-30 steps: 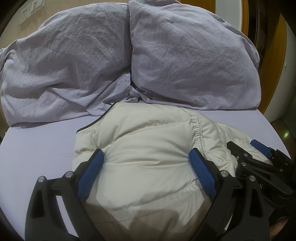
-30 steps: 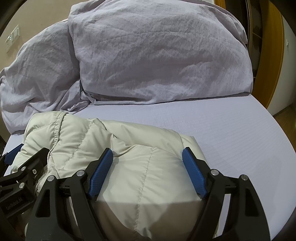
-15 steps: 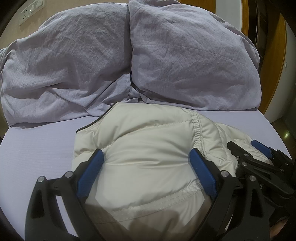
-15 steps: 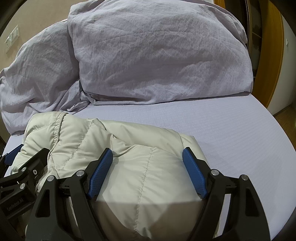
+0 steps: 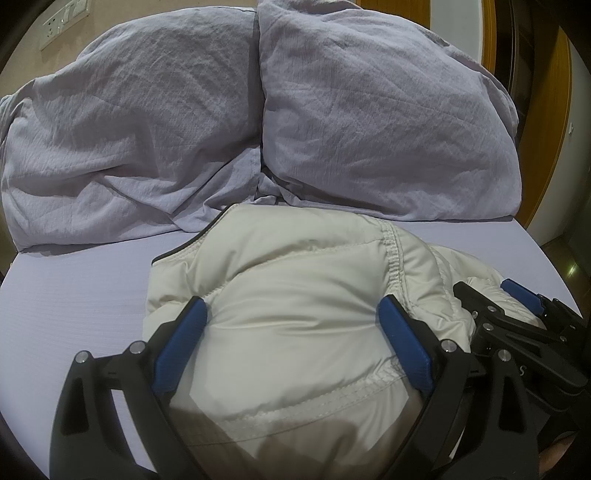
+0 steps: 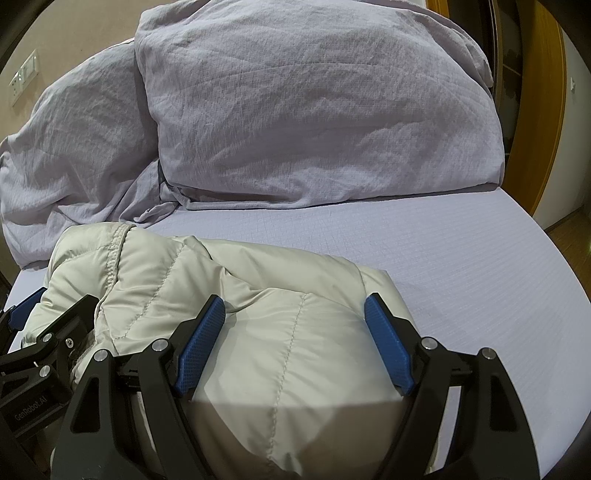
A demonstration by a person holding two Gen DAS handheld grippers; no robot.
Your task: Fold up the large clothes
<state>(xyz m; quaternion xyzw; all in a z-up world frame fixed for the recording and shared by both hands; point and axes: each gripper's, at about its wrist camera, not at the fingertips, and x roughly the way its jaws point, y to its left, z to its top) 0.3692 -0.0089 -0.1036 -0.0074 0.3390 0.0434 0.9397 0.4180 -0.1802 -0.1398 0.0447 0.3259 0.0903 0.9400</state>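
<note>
A cream quilted puffer jacket (image 5: 295, 295) lies bunched in a folded bundle on the lilac bed sheet (image 5: 74, 295); it also shows in the right wrist view (image 6: 221, 288). My left gripper (image 5: 291, 321) is open, its blue pads straddling the jacket's left part from above. My right gripper (image 6: 295, 317) is open too, its pads either side of the jacket's right part. Each gripper shows at the edge of the other's view: the right gripper (image 5: 517, 317) at right, the left gripper (image 6: 44, 332) at left.
Two crumpled lilac pillows (image 5: 369, 122) lean at the head of the bed, just beyond the jacket. The bare sheet (image 6: 461, 258) stretches to the right. A wooden door frame (image 6: 543, 110) stands at far right, and a wall socket plate (image 5: 62, 18) at top left.
</note>
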